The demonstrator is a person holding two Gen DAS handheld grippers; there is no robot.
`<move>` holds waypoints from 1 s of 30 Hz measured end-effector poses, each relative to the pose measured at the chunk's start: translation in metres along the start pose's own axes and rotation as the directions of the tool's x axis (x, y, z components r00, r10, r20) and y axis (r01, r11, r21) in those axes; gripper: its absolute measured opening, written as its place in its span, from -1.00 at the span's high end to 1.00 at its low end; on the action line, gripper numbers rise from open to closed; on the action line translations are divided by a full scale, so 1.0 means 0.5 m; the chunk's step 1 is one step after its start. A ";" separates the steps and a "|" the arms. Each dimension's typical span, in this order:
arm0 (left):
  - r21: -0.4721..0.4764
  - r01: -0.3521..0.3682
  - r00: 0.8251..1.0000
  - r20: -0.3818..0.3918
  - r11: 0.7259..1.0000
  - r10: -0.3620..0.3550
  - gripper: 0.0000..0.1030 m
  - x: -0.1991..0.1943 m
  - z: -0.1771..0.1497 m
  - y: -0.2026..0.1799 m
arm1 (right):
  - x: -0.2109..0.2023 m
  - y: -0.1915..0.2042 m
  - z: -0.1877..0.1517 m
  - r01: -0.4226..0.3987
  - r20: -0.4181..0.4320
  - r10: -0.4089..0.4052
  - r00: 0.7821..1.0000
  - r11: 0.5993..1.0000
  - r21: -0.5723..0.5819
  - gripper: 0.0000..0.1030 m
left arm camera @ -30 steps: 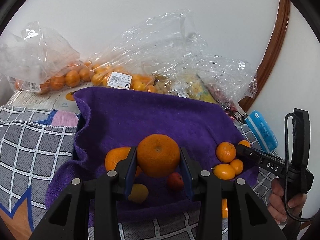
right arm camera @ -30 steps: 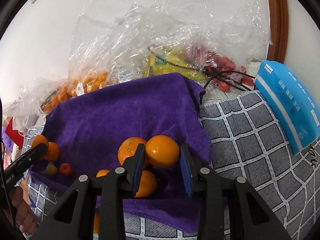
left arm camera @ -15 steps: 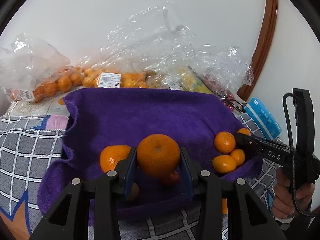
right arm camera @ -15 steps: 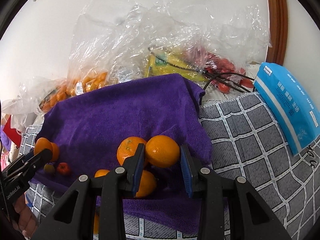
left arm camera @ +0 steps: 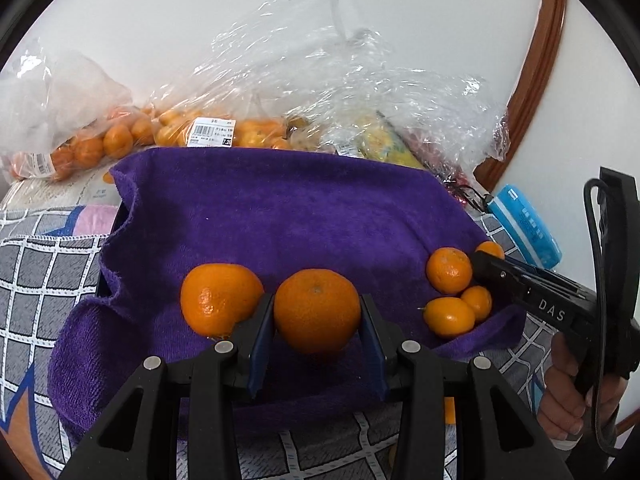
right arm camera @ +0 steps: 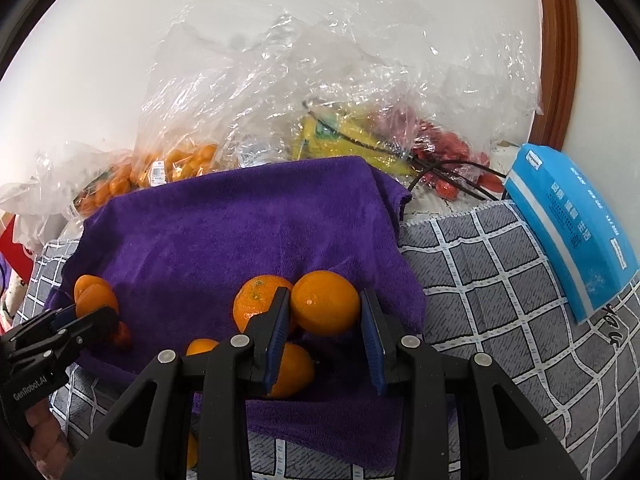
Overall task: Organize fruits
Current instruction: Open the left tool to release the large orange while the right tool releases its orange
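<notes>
Grippers (L (left arm camera: 317,330), R (right arm camera: 325,330)) – each clamps an orange.

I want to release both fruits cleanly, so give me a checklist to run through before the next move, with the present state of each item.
1. Left gripper shut on the large orange: ok.
2. Right gripper shut on the small orange: ok.
3. Large orange sits beside its twin on the purple towel: ok.
4. Small orange sits next to the small citrus pile: ok.
5. Held fruits resting on the towel: cannot tell.
6. Grippers apart from each other: ok.
</notes>
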State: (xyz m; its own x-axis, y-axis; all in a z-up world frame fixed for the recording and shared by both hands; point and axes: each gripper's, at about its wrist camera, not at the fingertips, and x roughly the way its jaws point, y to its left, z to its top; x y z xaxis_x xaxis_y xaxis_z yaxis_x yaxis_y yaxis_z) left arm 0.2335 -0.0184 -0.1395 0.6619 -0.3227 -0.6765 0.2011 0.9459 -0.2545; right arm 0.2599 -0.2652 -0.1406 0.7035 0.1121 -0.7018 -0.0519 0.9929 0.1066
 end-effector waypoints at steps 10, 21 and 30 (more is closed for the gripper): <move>-0.039 -0.001 1.000 -0.007 0.999 0.001 0.23 0.001 0.004 0.014 | -0.005 0.004 -0.002 -0.008 0.015 0.008 1.000 1.000 -0.009 0.16; -0.034 0.009 1.000 0.010 0.999 -0.009 0.21 -0.005 0.004 0.011 | -0.007 0.017 -0.003 -0.015 0.018 0.015 1.000 0.999 -0.032 0.08; -0.043 0.009 1.000 0.020 0.999 -0.008 0.20 -0.007 0.006 0.016 | -0.015 0.021 -0.004 -0.023 0.037 0.025 0.999 0.999 -0.033 0.08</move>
State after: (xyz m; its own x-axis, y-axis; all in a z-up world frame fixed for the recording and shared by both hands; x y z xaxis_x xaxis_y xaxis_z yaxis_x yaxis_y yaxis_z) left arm 0.2347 -0.0097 -0.1371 0.6744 -0.3296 -0.6607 0.1756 0.9407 -0.2901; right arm 0.2529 -0.2555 -0.1357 0.7274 0.1350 -0.6728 -0.0917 0.9908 0.0998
